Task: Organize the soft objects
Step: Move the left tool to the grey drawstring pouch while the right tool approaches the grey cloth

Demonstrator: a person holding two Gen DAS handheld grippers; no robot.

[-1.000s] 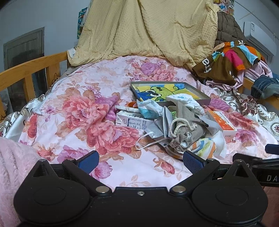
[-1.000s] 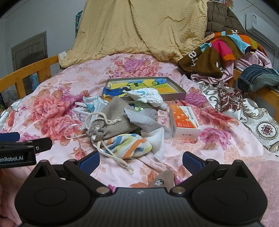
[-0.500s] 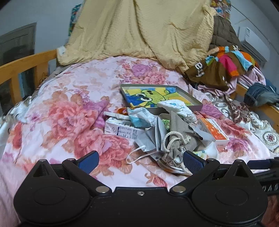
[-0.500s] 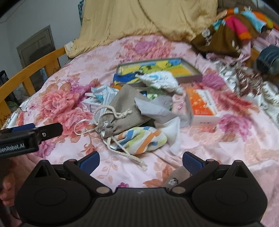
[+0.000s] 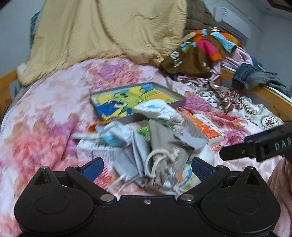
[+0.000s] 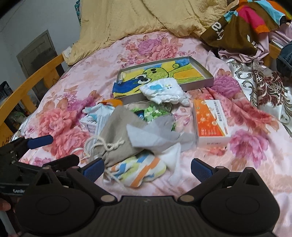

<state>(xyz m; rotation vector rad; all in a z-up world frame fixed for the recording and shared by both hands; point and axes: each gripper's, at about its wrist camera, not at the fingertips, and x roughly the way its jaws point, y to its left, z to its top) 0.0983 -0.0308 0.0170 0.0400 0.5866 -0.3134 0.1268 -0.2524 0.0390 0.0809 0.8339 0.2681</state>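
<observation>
I count one drawstring pouch (image 6: 116,133), one striped sock (image 6: 140,173), one grey cloth (image 6: 155,134), one white printed cloth (image 6: 164,91), one orange box (image 6: 209,120), one white carton (image 6: 91,124) and one shallow tray (image 6: 200,65) with a cartoon picture inside. They lie in a loose heap in the middle of the bed. The pouch rests partly on the sock, the grey cloth drapes over the pouch, and the white printed cloth overlaps the tray's near rim. The orange box sits just beside the heap on its right.

My left gripper (image 5: 147,168) has its jaws spread wide and empty, hovering just short of the pouch (image 5: 164,158); its view is blurred. My right gripper (image 6: 147,168) is likewise wide open and holds nothing, with the sock lying between its fingers (image 6: 200,168) in view, though I cannot tell whether they touch it.

The bed is covered by a pink floral quilt (image 6: 155,45). A yellow blanket (image 6: 146,16) is heaped at the far end, colourful clothes (image 6: 246,23) are piled at the right, and a wooden rail (image 6: 32,80) runs along the left side.
</observation>
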